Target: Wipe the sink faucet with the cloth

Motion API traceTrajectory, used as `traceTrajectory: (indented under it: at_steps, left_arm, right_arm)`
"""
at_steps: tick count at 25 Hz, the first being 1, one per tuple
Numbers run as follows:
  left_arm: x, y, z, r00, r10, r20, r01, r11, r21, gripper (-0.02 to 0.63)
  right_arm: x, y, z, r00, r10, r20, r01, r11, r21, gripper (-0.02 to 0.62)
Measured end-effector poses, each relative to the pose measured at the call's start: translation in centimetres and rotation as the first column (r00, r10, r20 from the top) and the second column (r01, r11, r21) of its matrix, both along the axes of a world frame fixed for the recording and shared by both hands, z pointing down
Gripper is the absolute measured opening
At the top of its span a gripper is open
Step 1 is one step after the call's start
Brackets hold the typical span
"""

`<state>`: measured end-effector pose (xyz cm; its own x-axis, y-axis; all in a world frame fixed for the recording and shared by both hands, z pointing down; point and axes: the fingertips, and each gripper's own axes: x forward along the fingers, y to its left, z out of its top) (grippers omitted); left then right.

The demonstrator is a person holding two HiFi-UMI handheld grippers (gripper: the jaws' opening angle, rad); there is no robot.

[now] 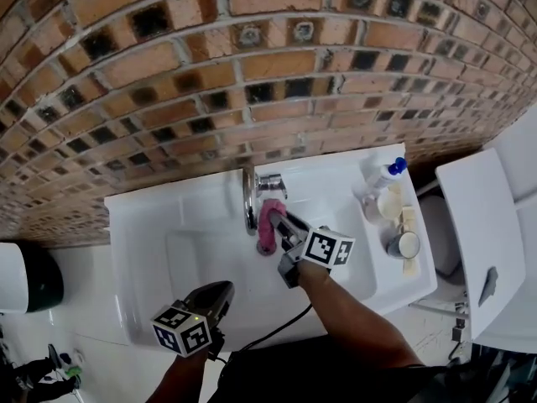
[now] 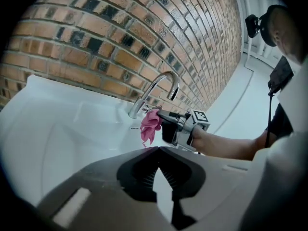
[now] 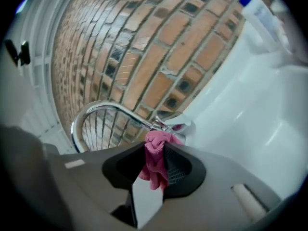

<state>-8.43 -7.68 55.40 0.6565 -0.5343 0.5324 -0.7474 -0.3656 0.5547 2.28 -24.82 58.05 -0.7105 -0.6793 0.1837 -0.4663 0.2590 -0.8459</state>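
Observation:
A chrome gooseneck faucet (image 1: 249,198) (image 2: 155,91) (image 3: 103,112) rises from the back rim of the white sink (image 1: 159,217). My right gripper (image 1: 278,218) (image 2: 161,115) (image 3: 155,146) is shut on a pink cloth (image 1: 268,227) (image 2: 150,124) (image 3: 155,161), which hangs beside the faucet's base and lever (image 1: 271,180) (image 3: 175,127). Whether the cloth touches the metal, I cannot tell. Over the sink's front edge, my left gripper (image 1: 228,288) (image 2: 158,149) is shut and holds nothing, its tips together.
A brick wall (image 1: 252,65) backs the sink. On the right ledge stand a white bottle with a blue cap (image 1: 383,175) (image 3: 262,13), jars (image 1: 403,243) and small items. A white toilet lid (image 1: 478,242) is further right, a dark bin (image 1: 29,277) at the left.

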Motion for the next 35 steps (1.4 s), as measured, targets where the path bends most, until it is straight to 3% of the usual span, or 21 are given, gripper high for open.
traceTrajectory:
  at_steps: [3, 12, 21, 29, 35]
  left_arm:
    - [-0.6, 0.5, 0.3, 1.0, -0.019, 0.007, 0.019, 1.0, -0.014, 0.006]
    - [-2.8, 1.2, 1.3, 0.994, -0.104, 0.016, 0.105, 0.993, -0.054, 0.006]
    - [-2.5, 0.9, 0.8, 0.996, -0.094, 0.004, 0.094, 0.995, -0.045, 0.006]
    - [-3.0, 2.0, 0.4, 0.996, -0.092, 0.007, 0.092, 0.995, -0.034, 0.006]
    - [-3.7, 3.1, 0.2, 0.993, -0.115, 0.012, 0.115, 0.993, -0.024, 0.006]
  right_arm:
    - [0.2, -1.6, 2.5, 0.997, 0.074, 0.036, -0.071, 0.994, -0.079, 0.112]
    - [-0.1, -4.4, 3.0, 0.985, 0.159, 0.07, -0.153, 0.985, -0.08, 0.112]
    - [0.3, -4.7, 1.6, 0.945, 0.263, 0.196, -0.227, 0.956, -0.186, 0.112]
    - [0.2, -5.3, 0.2, 0.944, 0.239, 0.225, -0.211, 0.967, -0.143, 0.114]
    - [-0.4, -4.0, 1.5, 0.98, 0.141, 0.143, -0.129, 0.987, -0.091, 0.114]
